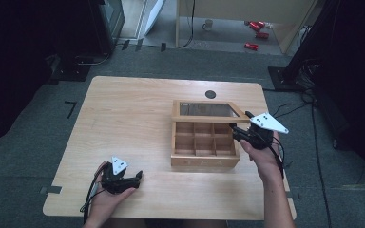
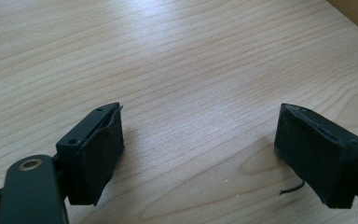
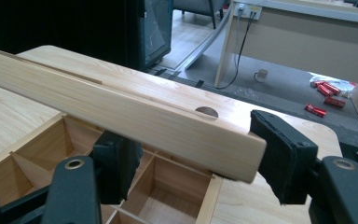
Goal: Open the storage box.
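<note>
A wooden compartment box [image 1: 204, 160] stands right of the table's middle. Its glass-paned lid [image 1: 209, 117] is hinged at the back and tilted up at the front. My right gripper [image 1: 240, 121] is at the lid's front right corner. In the right gripper view the lid's front rail [image 3: 121, 112] crosses over my right gripper [image 3: 200, 163]: one jaw sits under the rail above the open compartments [image 3: 168, 191], the other stands just past the corner. The jaws stand apart and do not clamp it. My left gripper [image 1: 139, 176] rests open near the front left, with bare tabletop between its jaws [image 2: 198, 149].
The light wooden table [image 1: 123, 118] has a round black cable hole [image 1: 210, 94] behind the box. Its left half is bare wood. On the floor beyond lie red cans [image 1: 254, 35] and a mug [image 1: 208, 23]. Dark equipment stands at both back corners.
</note>
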`<state>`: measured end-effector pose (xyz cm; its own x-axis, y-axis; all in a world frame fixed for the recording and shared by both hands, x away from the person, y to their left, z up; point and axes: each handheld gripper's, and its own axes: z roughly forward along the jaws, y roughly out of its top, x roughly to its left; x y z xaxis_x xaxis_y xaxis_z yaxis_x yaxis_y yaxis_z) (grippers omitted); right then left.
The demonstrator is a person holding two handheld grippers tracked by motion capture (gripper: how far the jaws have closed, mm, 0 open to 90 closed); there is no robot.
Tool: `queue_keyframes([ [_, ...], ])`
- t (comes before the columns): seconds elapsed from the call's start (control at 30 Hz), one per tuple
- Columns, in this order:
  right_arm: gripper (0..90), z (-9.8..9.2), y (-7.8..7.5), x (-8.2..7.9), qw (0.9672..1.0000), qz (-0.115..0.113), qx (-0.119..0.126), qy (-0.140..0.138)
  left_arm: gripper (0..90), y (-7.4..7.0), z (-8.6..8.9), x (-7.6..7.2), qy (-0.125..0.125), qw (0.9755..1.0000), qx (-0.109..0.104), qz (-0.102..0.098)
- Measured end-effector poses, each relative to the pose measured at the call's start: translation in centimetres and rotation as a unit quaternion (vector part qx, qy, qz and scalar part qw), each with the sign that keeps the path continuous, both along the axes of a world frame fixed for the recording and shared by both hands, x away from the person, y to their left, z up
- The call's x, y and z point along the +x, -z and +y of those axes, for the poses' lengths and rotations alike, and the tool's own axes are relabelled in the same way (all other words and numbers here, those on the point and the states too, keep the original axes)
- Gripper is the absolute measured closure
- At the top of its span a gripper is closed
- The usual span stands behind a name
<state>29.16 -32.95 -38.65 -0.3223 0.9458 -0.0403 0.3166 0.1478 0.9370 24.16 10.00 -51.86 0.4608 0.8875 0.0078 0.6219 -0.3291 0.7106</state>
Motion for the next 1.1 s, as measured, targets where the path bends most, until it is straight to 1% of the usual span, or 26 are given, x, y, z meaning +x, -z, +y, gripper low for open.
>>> queue_keyframes([
  [0.23, 35.8, -0.3, 0.1, 1.0, 0.9999, 0.005, -0.008, -0.014, 16.2, 0.0, 0.0, 0.0, 0.001, 1.0000, 0.001, 0.000],
  [0.33, 35.8, -0.5, 0.2, 1.4, 0.9997, 0.003, -0.010, -0.022, 16.3, 0.0, 0.0, 0.0, 0.001, 1.0000, 0.002, -0.001],
  [0.6, 35.8, -1.1, 0.1, 2.2, 0.9992, -0.012, 0.012, -0.035, 16.5, 0.0, 0.0, 0.0, 0.001, 1.0000, 0.002, -0.001],
  [0.73, 38.6, -1.3, 0.2, 2.5, 0.9991, -0.014, 0.012, -0.038, 16.5, 0.0, 0.0, 0.0, 0.001, 1.0000, 0.001, -0.001],
  [0.77, 39.9, -1.2, 0.2, 2.6, 0.9993, -0.014, 0.007, -0.035, 16.5, 0.0, 0.0, 0.0, 0.002, 1.0000, 0.001, -0.002],
  [0.87, 40.0, -0.8, 0.3, 2.9, 0.9991, -0.014, -0.026, -0.030, 16.5, 0.0, -0.1, 0.0, 0.002, 1.0000, 0.001, -0.002],
  [0.9, 40.0, -0.7, 0.3, 3.0, 0.9990, -0.014, -0.032, -0.030, 16.5, 0.0, 0.0, 0.0, 0.003, 1.0000, 0.001, -0.002],
  [1.03, 40.6, -1.0, 0.3, 3.4, 0.9990, -0.018, -0.020, -0.035, 16.6, 0.0, 0.0, 0.0, 0.003, 1.0000, 0.002, 0.000],
  [1.1, 41.9, -1.2, 0.2, 3.5, 0.9990, -0.022, -0.018, -0.036, 16.6, 0.0, 0.0, 0.0, 0.003, 1.0000, 0.002, -0.001],
])
